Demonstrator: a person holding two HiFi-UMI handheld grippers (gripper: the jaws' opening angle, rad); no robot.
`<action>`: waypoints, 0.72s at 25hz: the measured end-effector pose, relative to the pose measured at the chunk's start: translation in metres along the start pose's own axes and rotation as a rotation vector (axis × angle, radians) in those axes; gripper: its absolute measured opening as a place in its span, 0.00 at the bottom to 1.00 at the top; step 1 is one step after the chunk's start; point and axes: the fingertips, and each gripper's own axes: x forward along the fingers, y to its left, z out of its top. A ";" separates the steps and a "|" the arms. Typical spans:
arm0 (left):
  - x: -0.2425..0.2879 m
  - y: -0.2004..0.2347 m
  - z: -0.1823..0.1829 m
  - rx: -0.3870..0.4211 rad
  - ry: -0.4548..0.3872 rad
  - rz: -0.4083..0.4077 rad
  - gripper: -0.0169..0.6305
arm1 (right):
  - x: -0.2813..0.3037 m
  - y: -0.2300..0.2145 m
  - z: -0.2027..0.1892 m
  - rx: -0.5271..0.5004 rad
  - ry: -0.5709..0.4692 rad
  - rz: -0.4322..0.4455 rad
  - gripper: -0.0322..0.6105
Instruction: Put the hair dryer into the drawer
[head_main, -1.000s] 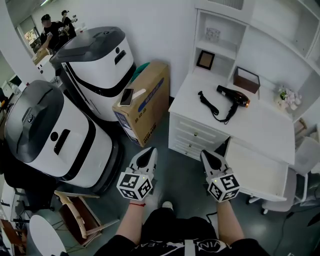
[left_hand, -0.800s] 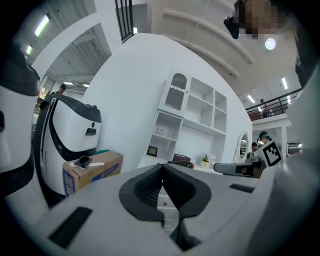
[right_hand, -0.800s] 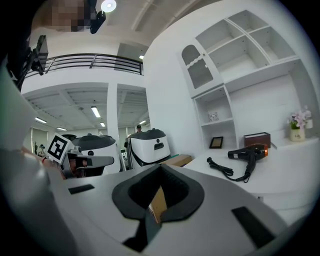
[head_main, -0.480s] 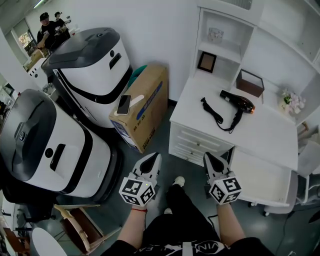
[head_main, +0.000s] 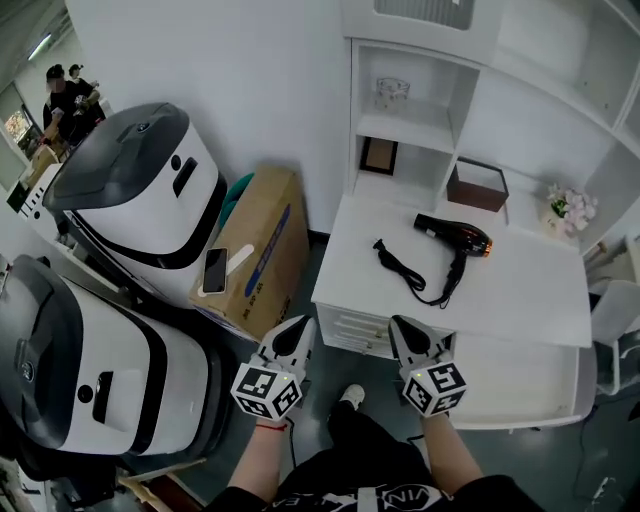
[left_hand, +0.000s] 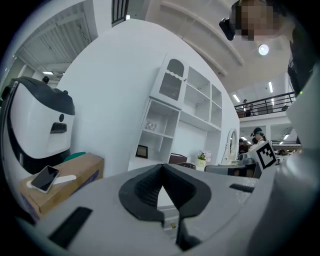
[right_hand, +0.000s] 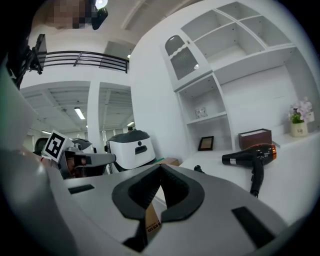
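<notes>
A black hair dryer (head_main: 455, 231) with an orange nozzle end lies on the white desk (head_main: 520, 290), its black cord (head_main: 400, 270) trailing toward the desk's left front. It also shows in the right gripper view as the hair dryer (right_hand: 250, 156), off to the right of the jaws. The closed white drawers (head_main: 345, 325) sit under the desk's left front corner. My left gripper (head_main: 297, 331) and right gripper (head_main: 403, 331) are both shut and empty, held side by side just before the drawers.
A cardboard box (head_main: 250, 265) with a phone (head_main: 214, 270) on top stands left of the desk. Two large white-and-grey machines (head_main: 140, 200) fill the left side. A shelf unit (head_main: 420, 110) holds a picture frame (head_main: 377, 155) and a brown box (head_main: 476, 185). People stand far back left.
Both grippers and the head view have moved in toward the desk; the drawers now lie directly in front of the gripper tips. Jaws stayed shut.
</notes>
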 end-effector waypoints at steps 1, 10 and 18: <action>0.012 0.001 0.001 0.000 0.006 -0.012 0.04 | 0.004 -0.008 0.001 0.004 0.002 -0.012 0.05; 0.095 -0.004 -0.001 0.048 0.113 -0.148 0.04 | 0.022 -0.081 -0.001 0.086 0.015 -0.151 0.05; 0.166 -0.024 -0.011 0.130 0.218 -0.327 0.04 | 0.032 -0.131 -0.007 0.133 0.026 -0.237 0.05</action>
